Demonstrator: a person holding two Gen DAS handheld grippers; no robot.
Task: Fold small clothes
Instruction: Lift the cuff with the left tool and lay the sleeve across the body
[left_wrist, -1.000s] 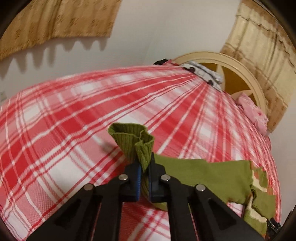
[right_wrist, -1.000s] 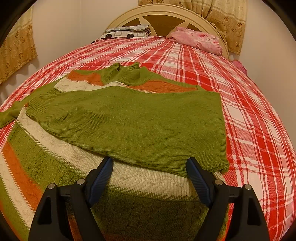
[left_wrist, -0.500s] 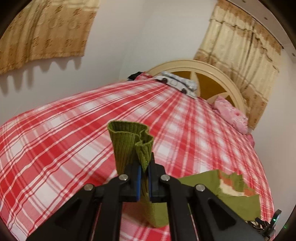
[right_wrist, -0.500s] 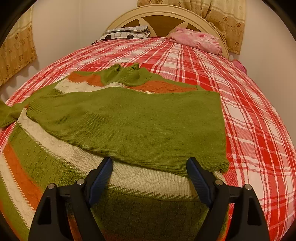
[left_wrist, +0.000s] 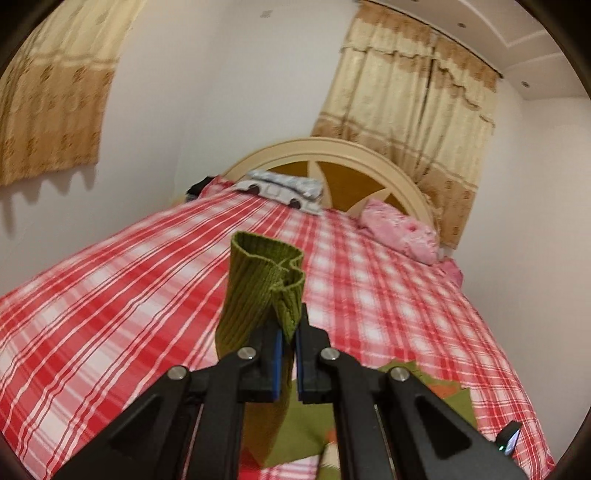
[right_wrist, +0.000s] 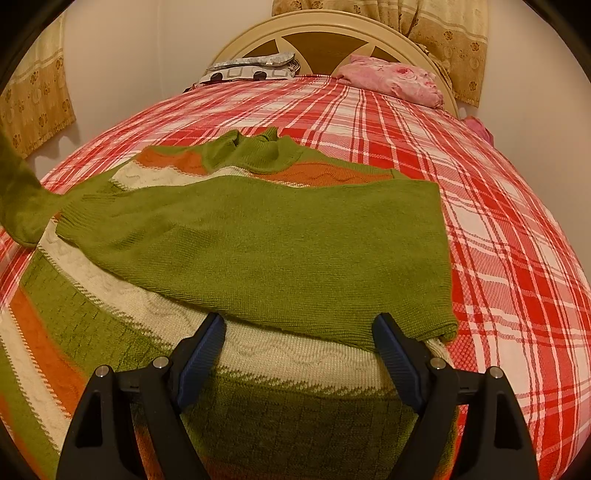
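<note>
Green sleeve cuff sits pinched in the left gripper, lifted higher above the bed than before; the right gripper hangs wide over the sweater, unmoved.

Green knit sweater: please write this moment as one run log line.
left jaws: shut on ribbed green sleeve cuff | right jaws: open over green knit sweater | other sleeve: folded across | surface: red plaid bedspread

1. Home bedroom.
2. Bed with red-and-white plaid cover fills the view.
3. Arched cream headboard behind; pink pillow and patterned pillow against it.
4. Gold floral curtains hang on plain white walls.
</note>
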